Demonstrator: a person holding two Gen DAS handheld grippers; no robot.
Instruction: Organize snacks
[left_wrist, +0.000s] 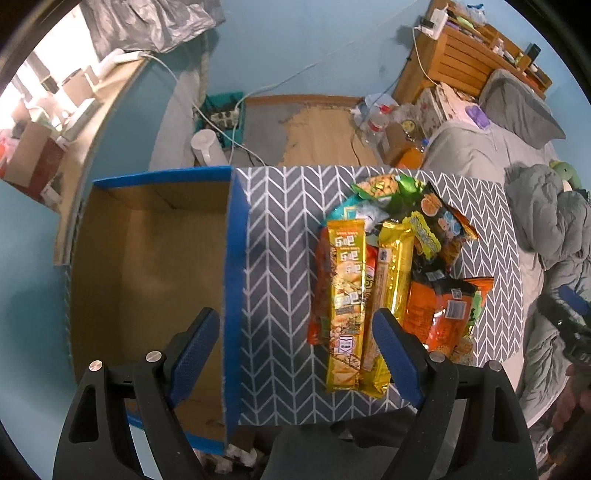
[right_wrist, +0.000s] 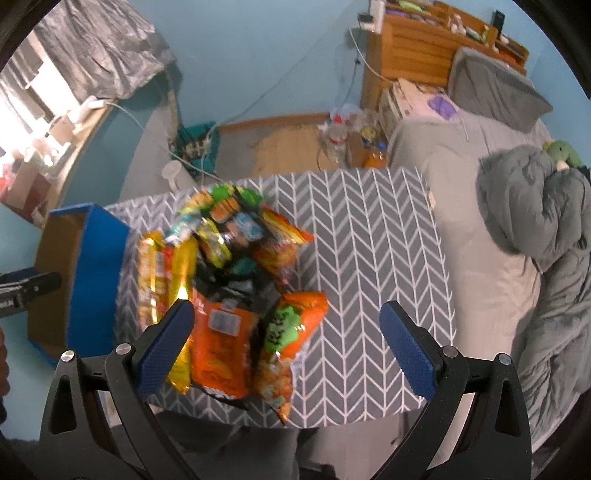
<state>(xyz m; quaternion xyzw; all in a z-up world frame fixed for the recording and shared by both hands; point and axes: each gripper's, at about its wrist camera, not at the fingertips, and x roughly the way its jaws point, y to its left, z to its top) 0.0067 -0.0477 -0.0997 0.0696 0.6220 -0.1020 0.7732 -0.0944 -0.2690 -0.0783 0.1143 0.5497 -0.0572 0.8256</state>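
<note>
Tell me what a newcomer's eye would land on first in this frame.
First, the bright pile of snack packets, orange, gold and green, heaped on the grey chevron-patterned table. Next, the empty cardboard box with blue-taped edges, standing against the table's left side. Both grippers hover above with jaws open and holding nothing: the left gripper over the box's edge, the right gripper over the near end of the pile.

Print on the yellow snack pack (left_wrist: 345, 295) seems non-Latin; nothing legible.
</note>
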